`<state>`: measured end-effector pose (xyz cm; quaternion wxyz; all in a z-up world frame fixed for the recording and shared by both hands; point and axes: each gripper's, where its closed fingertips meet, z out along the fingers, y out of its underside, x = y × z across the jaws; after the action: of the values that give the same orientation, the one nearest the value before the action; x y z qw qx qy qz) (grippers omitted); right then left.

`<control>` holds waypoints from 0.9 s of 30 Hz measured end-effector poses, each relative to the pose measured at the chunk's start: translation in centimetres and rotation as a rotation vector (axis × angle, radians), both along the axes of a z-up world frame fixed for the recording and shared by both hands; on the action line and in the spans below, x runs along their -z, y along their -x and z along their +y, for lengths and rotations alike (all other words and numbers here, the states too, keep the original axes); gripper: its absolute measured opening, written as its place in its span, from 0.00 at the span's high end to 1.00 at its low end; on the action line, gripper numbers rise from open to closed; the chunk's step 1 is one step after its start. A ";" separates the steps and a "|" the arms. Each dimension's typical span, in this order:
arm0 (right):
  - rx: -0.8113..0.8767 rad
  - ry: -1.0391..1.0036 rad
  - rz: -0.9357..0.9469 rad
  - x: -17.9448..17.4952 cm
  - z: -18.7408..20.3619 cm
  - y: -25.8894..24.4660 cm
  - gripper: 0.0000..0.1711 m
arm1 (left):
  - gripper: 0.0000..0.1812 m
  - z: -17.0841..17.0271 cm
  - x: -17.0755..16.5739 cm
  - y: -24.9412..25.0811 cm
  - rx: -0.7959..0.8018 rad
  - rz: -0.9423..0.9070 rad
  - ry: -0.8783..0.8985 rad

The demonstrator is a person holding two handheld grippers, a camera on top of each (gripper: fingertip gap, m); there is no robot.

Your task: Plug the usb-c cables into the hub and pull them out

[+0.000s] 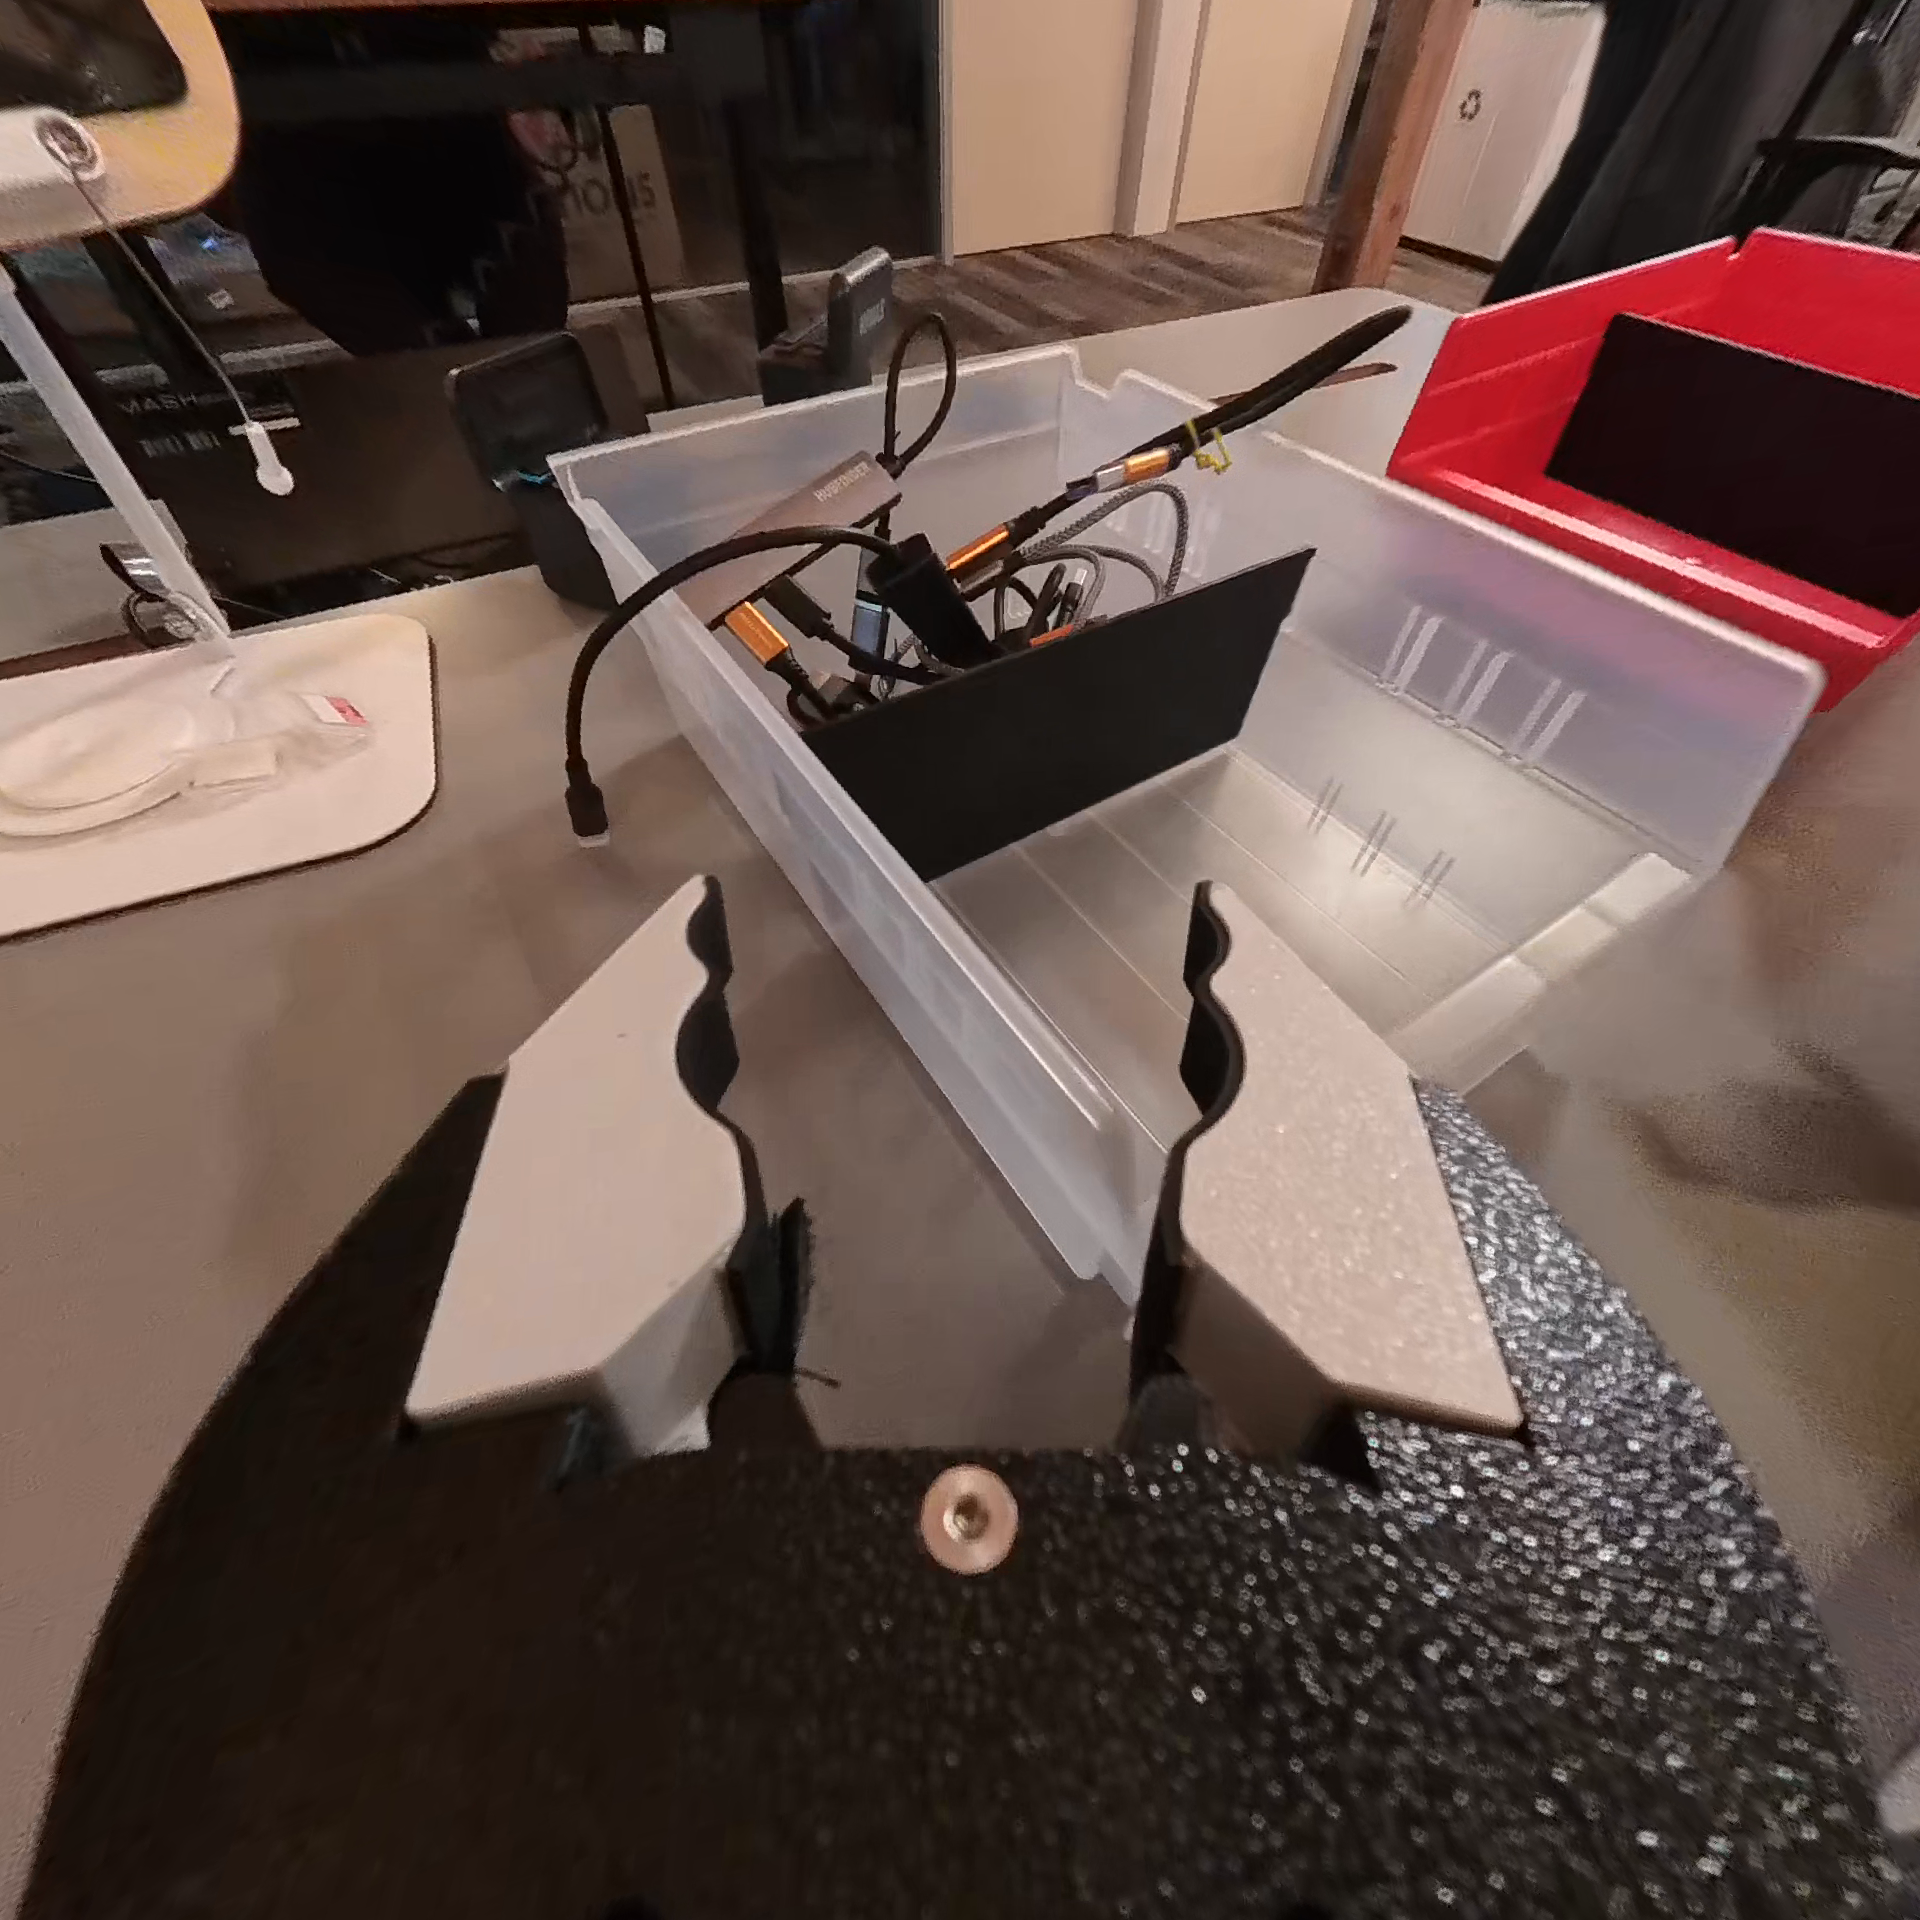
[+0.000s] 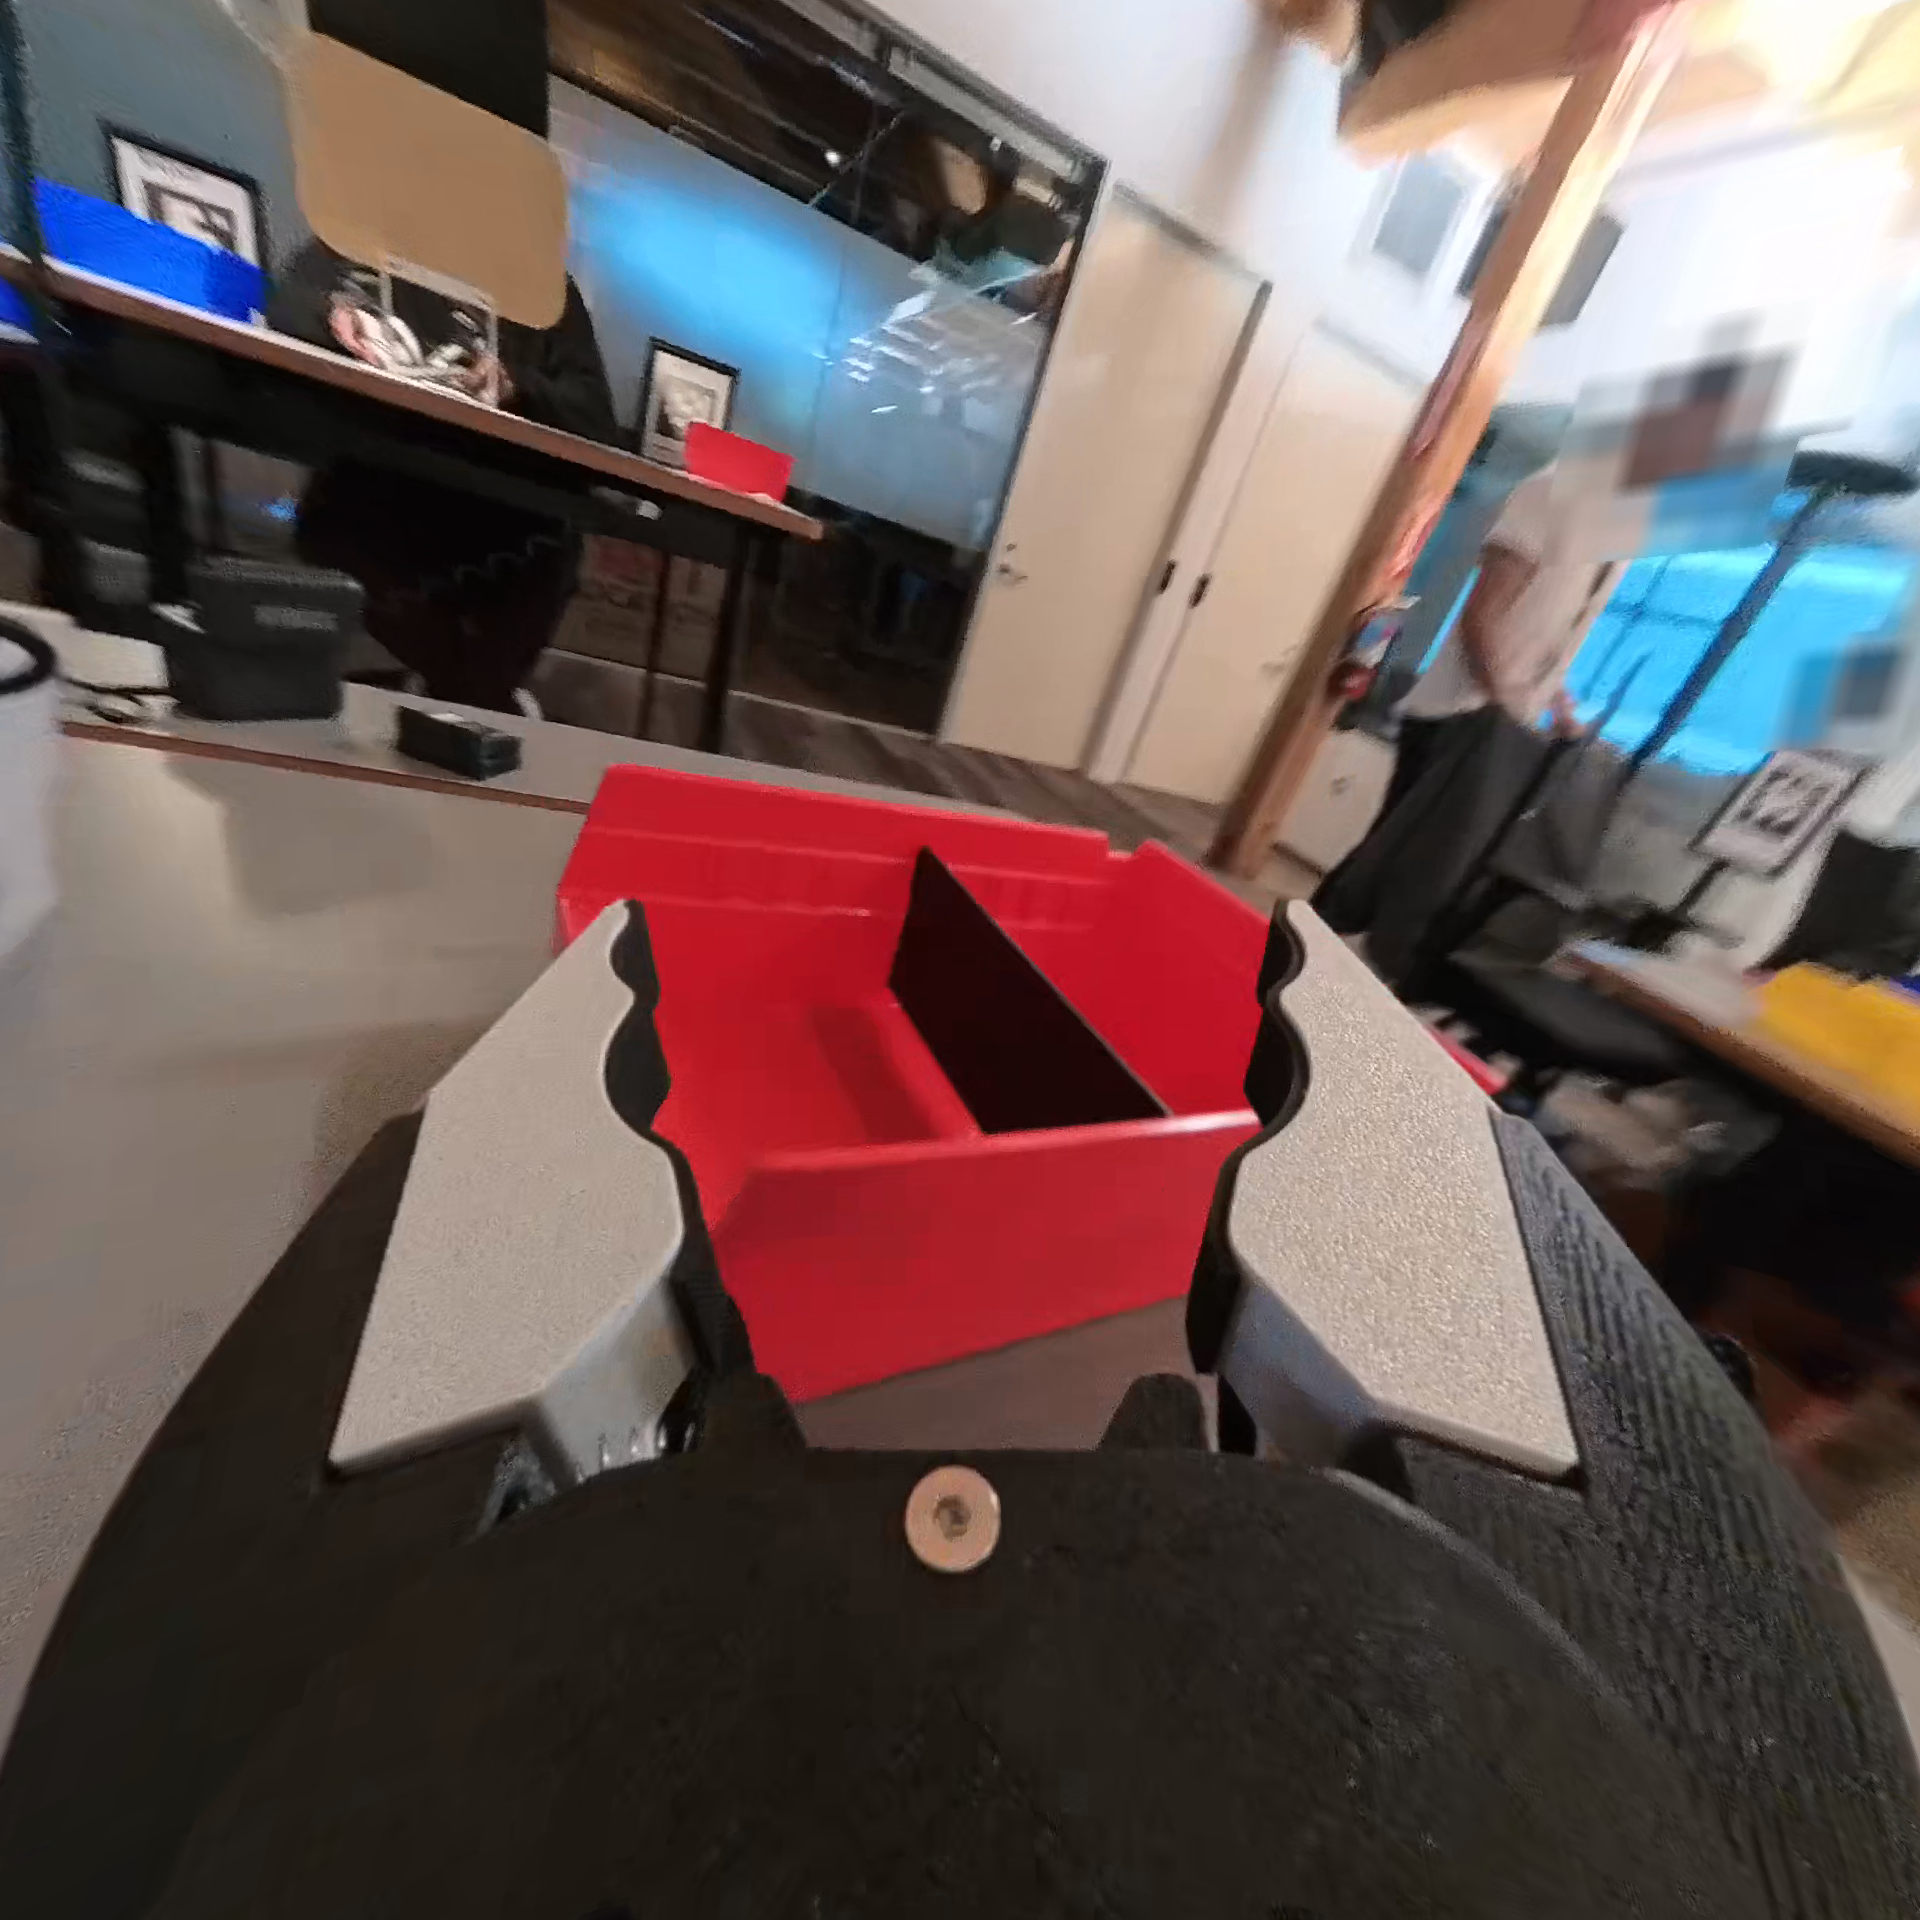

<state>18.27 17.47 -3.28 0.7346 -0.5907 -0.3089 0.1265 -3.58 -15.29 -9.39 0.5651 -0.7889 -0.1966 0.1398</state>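
Note:
A clear plastic bin (image 1: 1558, 665) stands on the grey table, split by a black divider (image 1: 1060, 707). Its far compartment holds a grey hub (image 1: 800, 530) and a tangle of USB-C cables (image 1: 1039, 592), some with orange plugs. One black cable (image 1: 623, 665) hangs over the bin's left wall, its plug near the table. My left gripper (image 1: 956, 914) is open and empty, just in front of the bin's near corner. My right gripper (image 2: 951, 935) is open and empty, held over the front of a red bin (image 2: 935, 1236).
The red bin (image 1: 1662, 343) has a black divider (image 2: 997, 1018) and sits to the right of the clear bin. A white lamp base (image 1: 208, 758) stands at the left. Dark boxes (image 1: 530, 405) sit behind the clear bin. A person (image 2: 1496, 665) stands at the far right.

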 end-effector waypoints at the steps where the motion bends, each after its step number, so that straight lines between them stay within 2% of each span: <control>1: 0.024 -0.025 -0.032 0.1 0.2 0.7 0.33 | 0.53 0.1 0.1 0.1 0.002 0.005 0.005; 5: 0.090 0.076 -0.180 3.4 2.0 1.7 0.32 | 0.54 0.2 0.9 0.5 0.001 0.016 0.047; 7: 0.080 0.128 -0.193 4.4 2.2 1.1 0.31 | 0.54 0.1 1.4 0.6 0.000 0.001 0.060; 12: 0.074 0.257 -0.213 6.1 2.8 -2.6 0.37 | 0.55 0.3 2.4 0.3 0.041 -0.101 0.076; 15: 0.167 0.276 -0.246 6.2 3.9 -6.4 0.42 | 0.55 0.1 2.4 0.8 0.024 -0.069 0.110; 18: 0.220 0.286 -0.264 6.5 5.0 -9.5 0.56 | 0.61 -0.4 2.7 1.5 -0.018 -0.054 0.145; 20: 0.224 0.323 -0.259 7.1 5.8 -10.8 0.67 | 0.78 0.0 3.0 1.4 0.012 -0.067 0.162; 23: 0.222 0.394 -0.263 8.3 6.9 -12.0 0.74 | 0.81 0.3 3.1 2.4 -0.012 -0.057 0.193; 24: 0.197 0.417 -0.262 8.6 7.1 -11.9 0.78 | 0.82 0.3 3.1 2.8 -0.030 -0.053 0.203; 26: 0.137 0.463 -0.237 9.1 7.1 -11.5 0.95 | 0.88 -0.3 3.1 3.8 -0.083 -0.045 0.221; 27: 0.130 0.478 -0.232 9.2 7.3 -11.7 0.96 | 0.92 -0.8 3.1 4.5 -0.120 -0.043 0.226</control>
<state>29.95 24.72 -12.45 0.5405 -0.7765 -0.3138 0.0799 -8.05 -16.14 -12.46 0.4591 -0.8371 -0.2384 0.1777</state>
